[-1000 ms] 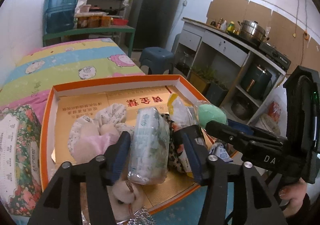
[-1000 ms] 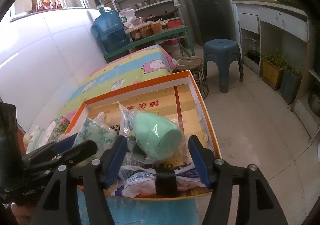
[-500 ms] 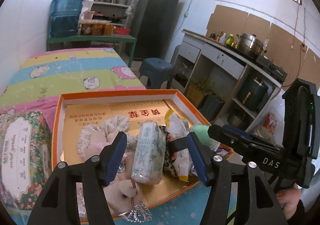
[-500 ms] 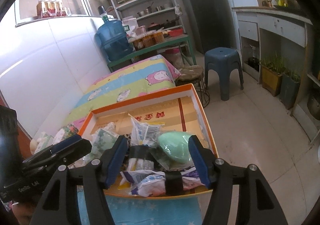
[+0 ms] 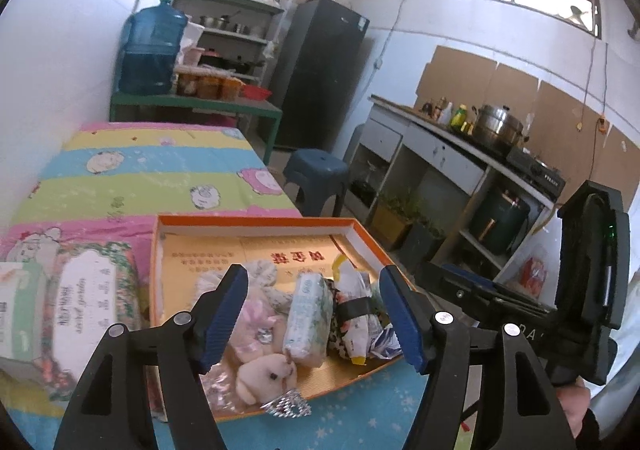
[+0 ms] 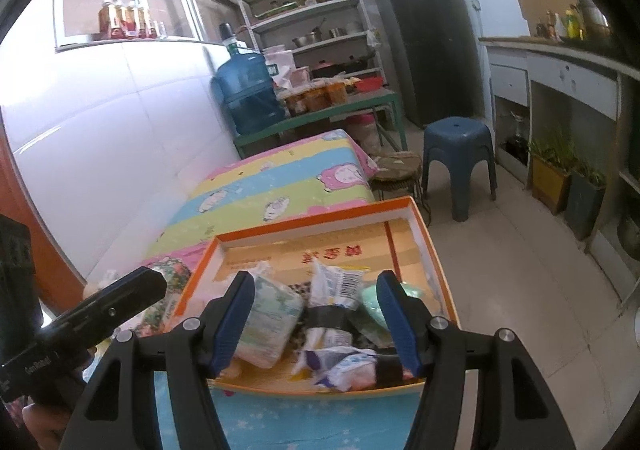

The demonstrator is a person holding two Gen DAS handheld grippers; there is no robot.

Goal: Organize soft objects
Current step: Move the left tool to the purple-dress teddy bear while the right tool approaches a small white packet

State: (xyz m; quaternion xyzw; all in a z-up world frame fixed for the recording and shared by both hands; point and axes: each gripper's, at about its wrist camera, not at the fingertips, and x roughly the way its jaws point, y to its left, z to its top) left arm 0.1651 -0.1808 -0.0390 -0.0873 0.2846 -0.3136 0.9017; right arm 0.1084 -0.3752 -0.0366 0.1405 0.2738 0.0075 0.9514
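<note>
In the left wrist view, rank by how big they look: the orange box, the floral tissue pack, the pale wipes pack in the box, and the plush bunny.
1. orange box
2. floral tissue pack, though it sits nearer the camera edge, so this is unsure
3. pale wipes pack
4. plush bunny

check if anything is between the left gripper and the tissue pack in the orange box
Nothing visible does. The left gripper hangs open above the tissue pack, which lies in the orange box between a plush bunny and a snack packet.
</note>
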